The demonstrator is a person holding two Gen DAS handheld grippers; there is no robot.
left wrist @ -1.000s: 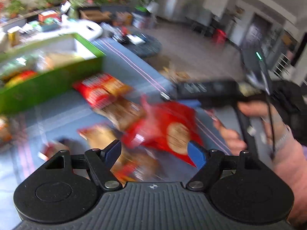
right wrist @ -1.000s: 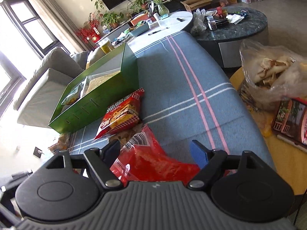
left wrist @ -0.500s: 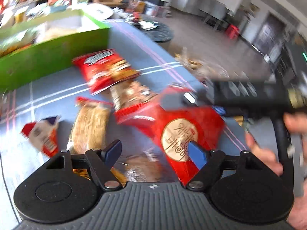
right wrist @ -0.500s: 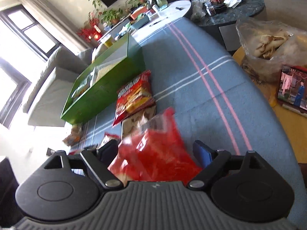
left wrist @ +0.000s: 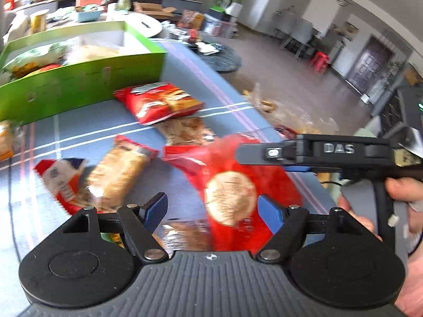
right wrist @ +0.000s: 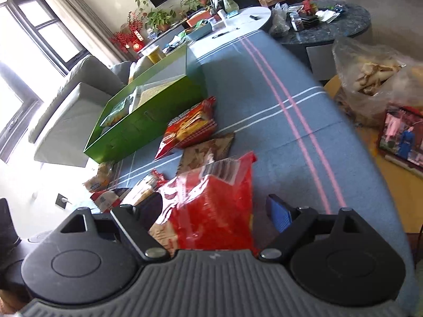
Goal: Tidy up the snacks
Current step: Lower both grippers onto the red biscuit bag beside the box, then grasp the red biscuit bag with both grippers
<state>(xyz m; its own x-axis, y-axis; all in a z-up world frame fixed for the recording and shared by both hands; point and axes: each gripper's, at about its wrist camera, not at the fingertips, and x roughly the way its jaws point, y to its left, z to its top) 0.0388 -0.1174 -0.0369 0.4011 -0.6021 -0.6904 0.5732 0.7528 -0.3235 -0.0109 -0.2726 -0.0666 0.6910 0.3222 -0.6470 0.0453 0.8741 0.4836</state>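
A red snack bag with a round biscuit print (left wrist: 230, 185) stands tilted up on the blue striped cloth. It sits between the wide jaws of my right gripper (right wrist: 214, 212), whose right pad is clear of the red bag (right wrist: 211, 206). My left gripper (left wrist: 212, 211) hovers just before the same bag, its jaws closing with nothing pressed. The green box (left wrist: 79, 87) holds several packs at the back left. A red chip bag (left wrist: 158, 103), a brown pack (left wrist: 185, 132) and a tan biscuit pack (left wrist: 119, 174) lie loose.
A person's hand (left wrist: 401, 187) holds the right tool's black body (left wrist: 338, 149). A clear bag of pastries (right wrist: 370, 84) sits on a wooden surface past the cloth's right edge. A dark round table (right wrist: 330, 26) and a grey sofa (right wrist: 66, 111) stand beyond.
The red bag has risen from lying flat to standing between the right jaws. The left view has swung and dropped closer to the loose snacks; the right tool now reaches over the bag.
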